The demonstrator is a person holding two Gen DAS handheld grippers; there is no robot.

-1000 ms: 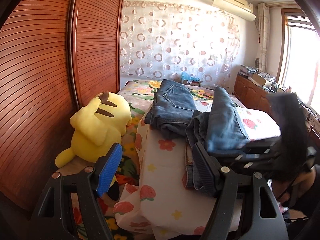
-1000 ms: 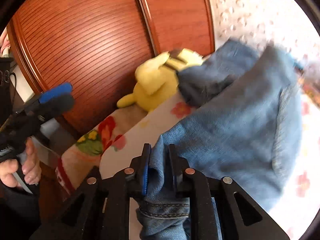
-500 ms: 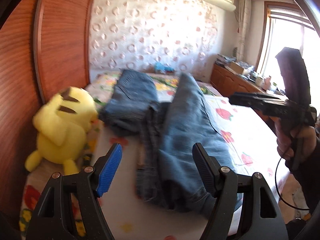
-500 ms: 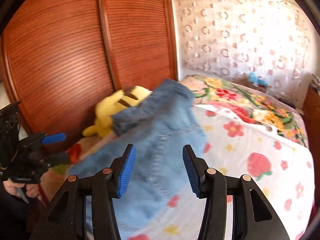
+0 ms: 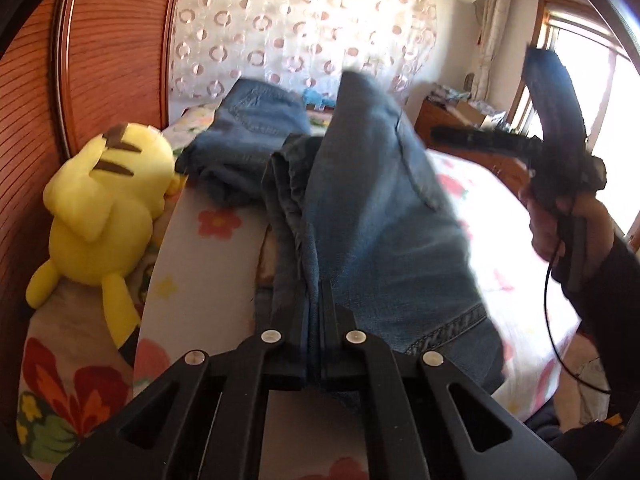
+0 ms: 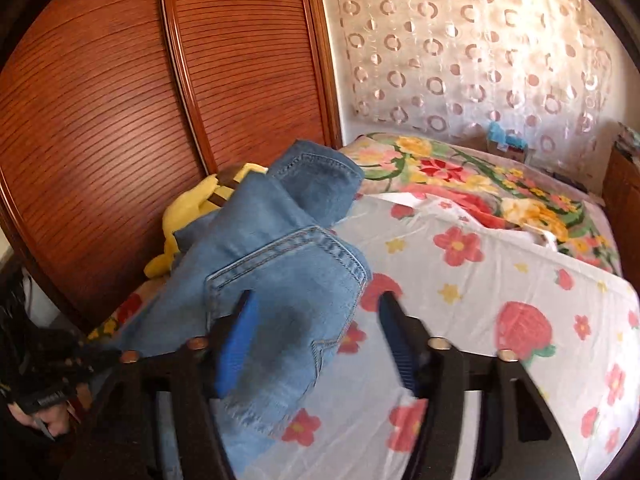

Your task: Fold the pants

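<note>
Blue jeans (image 5: 376, 216) lie folded lengthwise on the flowered bed sheet (image 5: 208, 272), running away from me. A second folded pair of jeans (image 5: 252, 132) lies behind them. My left gripper (image 5: 315, 300) is shut on the near edge of the jeans. In the right wrist view the jeans (image 6: 280, 264) lie at the left, pocket up. My right gripper (image 6: 316, 320) is open and empty, hovering just above them. It also shows in the left wrist view (image 5: 560, 136), held in a hand at the right.
A yellow plush toy (image 5: 100, 204) lies at the bed's left edge against the wooden wardrobe doors (image 6: 120, 100). The flowered sheet (image 6: 500, 280) spreads to the right. A patterned curtain (image 6: 480, 52) and a wooden cabinet (image 5: 448, 116) stand behind the bed.
My left gripper has come down and shut on the near edge of the jeans. My right gripper let go of the jeans, opened and drew back to the right.
</note>
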